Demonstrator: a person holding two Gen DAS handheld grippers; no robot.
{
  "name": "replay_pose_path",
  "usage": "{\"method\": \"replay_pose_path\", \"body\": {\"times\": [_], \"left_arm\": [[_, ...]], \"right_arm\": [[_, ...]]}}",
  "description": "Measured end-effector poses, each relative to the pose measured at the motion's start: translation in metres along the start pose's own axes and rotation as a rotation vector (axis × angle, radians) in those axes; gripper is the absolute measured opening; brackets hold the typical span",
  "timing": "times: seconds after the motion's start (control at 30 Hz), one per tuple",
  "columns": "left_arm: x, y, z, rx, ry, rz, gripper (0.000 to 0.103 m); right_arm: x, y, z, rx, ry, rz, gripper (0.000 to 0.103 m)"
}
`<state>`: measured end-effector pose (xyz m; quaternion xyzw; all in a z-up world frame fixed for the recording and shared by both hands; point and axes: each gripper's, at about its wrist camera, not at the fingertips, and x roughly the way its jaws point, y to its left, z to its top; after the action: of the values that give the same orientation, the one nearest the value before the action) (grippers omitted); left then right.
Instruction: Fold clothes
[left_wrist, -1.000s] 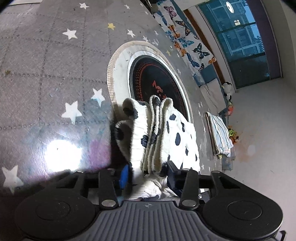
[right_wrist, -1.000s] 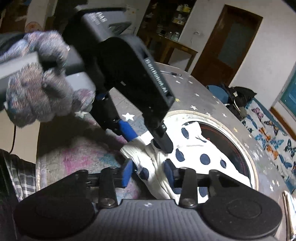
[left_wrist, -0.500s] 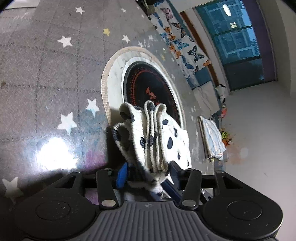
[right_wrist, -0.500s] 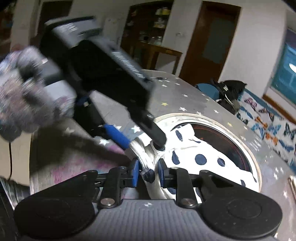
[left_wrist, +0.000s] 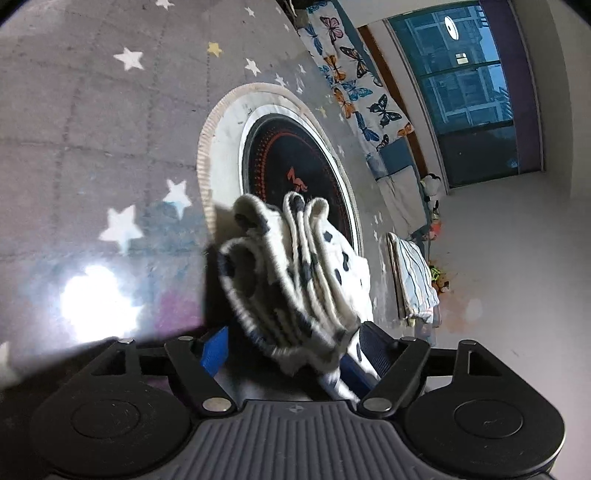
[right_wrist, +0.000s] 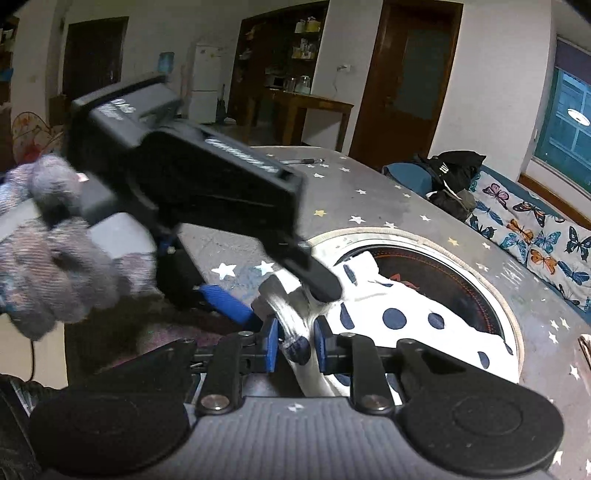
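A white garment with dark blue polka dots (right_wrist: 391, 317) lies bunched on the round table, partly over the black round hotplate (right_wrist: 443, 280). In the left wrist view its folded layers (left_wrist: 295, 273) stand between my left gripper's (left_wrist: 291, 350) wide-spread blue pads (left_wrist: 214, 347), which do not press them. In the right wrist view my right gripper (right_wrist: 293, 345) is shut on a bunched edge of the garment. The left gripper (right_wrist: 280, 291), held by a gloved hand (right_wrist: 55, 266), sits just above and left of it, jaws apart around the cloth.
The table top (left_wrist: 92, 110) is grey with white stars. A folded striped cloth (left_wrist: 413, 280) lies at the table's far right edge. A butterfly-print sofa (right_wrist: 535, 229) with a black bag (right_wrist: 450, 173) stands behind. A pen (right_wrist: 303, 161) lies at the far edge.
My left gripper's jaws have spread wide and released the folded layers. My right gripper has closed on the garment's bunched edge and stays shut on it.
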<state>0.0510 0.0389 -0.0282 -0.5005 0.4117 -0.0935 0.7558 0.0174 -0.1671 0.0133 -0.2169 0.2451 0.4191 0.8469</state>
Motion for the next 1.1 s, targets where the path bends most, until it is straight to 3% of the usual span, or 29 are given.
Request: {"method": "replay_pose_path", "body": {"times": [0.33, 0.43, 0.5, 0.6, 0.93, 1.1], "left_arm": [[0.016, 0.002, 0.012, -0.01, 0.02, -0.024, 0.075], [0.019, 0.004, 0.014, -0.01, 0.022, -0.02, 0.06], [0.023, 0.008, 0.015, -0.017, 0.027, -0.016, 0.04], [0.026, 0.013, 0.016, -0.026, 0.03, -0.021, 0.035], [0.027, 0.018, 0.018, -0.039, 0.032, -0.033, 0.034], [0.027, 0.017, 0.019, -0.035, 0.034, -0.029, 0.034]], "right_arm": [[0.006, 0.008, -0.006, -0.1, 0.002, 0.006, 0.019], [0.008, 0.008, -0.007, -0.114, 0.004, 0.017, 0.019], [0.008, 0.008, -0.008, -0.119, 0.006, 0.024, 0.02], [0.009, 0.007, -0.009, -0.11, 0.019, 0.032, 0.024], [-0.021, -0.03, -0.016, 0.059, 0.028, 0.007, 0.025], [-0.029, -0.071, -0.026, 0.202, 0.058, -0.094, 0.025]]}}
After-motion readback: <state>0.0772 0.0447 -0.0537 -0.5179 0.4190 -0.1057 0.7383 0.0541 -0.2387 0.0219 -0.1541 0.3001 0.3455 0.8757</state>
